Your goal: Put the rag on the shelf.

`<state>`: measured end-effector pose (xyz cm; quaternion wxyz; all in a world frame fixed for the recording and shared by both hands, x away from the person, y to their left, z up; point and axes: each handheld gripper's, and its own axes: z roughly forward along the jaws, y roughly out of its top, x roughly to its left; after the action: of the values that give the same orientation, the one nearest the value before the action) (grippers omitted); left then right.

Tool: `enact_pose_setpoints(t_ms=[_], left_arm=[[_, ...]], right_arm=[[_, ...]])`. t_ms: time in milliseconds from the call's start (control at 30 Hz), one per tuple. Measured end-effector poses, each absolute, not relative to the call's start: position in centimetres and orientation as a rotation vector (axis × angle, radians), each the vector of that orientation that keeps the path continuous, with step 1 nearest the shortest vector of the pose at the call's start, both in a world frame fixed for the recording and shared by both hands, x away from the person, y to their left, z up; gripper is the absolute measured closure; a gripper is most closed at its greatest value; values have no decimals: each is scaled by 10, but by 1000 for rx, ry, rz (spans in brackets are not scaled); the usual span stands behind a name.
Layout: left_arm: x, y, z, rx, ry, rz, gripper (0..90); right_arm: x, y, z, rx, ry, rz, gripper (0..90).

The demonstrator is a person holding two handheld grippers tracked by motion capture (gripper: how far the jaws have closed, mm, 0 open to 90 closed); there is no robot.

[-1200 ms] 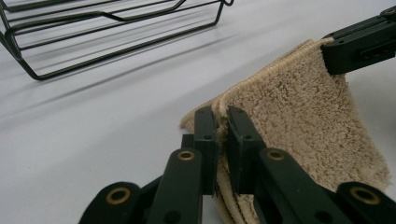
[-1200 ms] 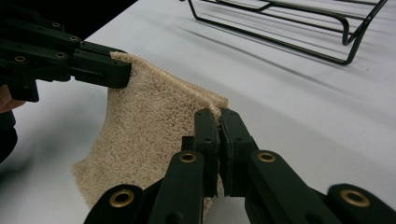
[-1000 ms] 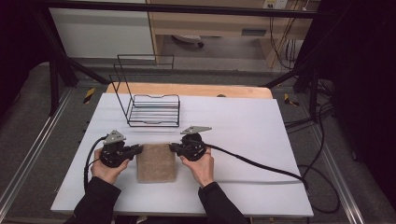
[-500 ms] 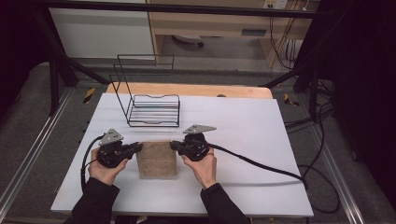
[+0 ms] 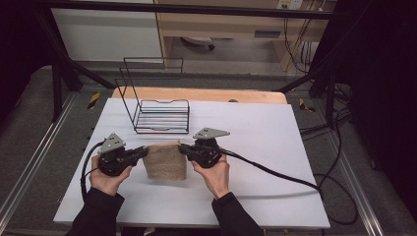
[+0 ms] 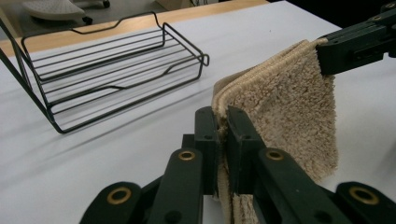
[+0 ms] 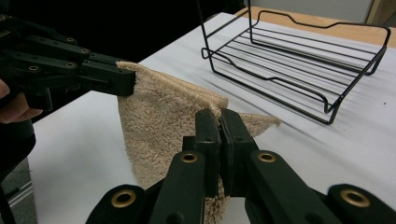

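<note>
The left gripper (image 5: 141, 153) is biting down on one top corner of a folded tan towel (image 5: 166, 161), its jaws pinched together on the doubled edge, as I am working the rig from afar. The right gripper (image 5: 183, 148) is clamping the opposite top corner just as firmly, jaws pressed tight on the cloth. Between the two, I am holding the towel stretched and hanging like a small curtain, its fluffy face dropping toward the white table (image 5: 255, 128). The towel is hanging just in front of the black wire rack (image 5: 162, 117), on the person's side of it and apart from it. The rack itself is sitting near the far edge of the table. A hand (image 5: 105, 178) is gripping each tool from below, dark sleeves entering at the near edge.
</note>
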<state>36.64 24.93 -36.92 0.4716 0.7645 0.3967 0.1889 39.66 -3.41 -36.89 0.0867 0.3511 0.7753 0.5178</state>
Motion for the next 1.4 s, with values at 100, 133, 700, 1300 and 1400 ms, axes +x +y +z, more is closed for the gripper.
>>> enact_pose_setpoints(t_ms=[100,133,700,1300,1400], left_arm=[[365,249,-365,1868,959,474,837],[364,249,-364,1866,957,481,836],[365,248,-343,1816,929,520,838],[365,254,-326,1731,902,572,839],[367,256,-322,1716,898,580,840]], right_arm=[[397,-34,-366,1034,2300,1551,873],[397,-34,-365,1030,2297,1551,873],[397,-35,-344,968,2228,1593,876],[397,-31,-319,905,2148,1647,876],[399,-29,-314,892,2129,1658,876]])
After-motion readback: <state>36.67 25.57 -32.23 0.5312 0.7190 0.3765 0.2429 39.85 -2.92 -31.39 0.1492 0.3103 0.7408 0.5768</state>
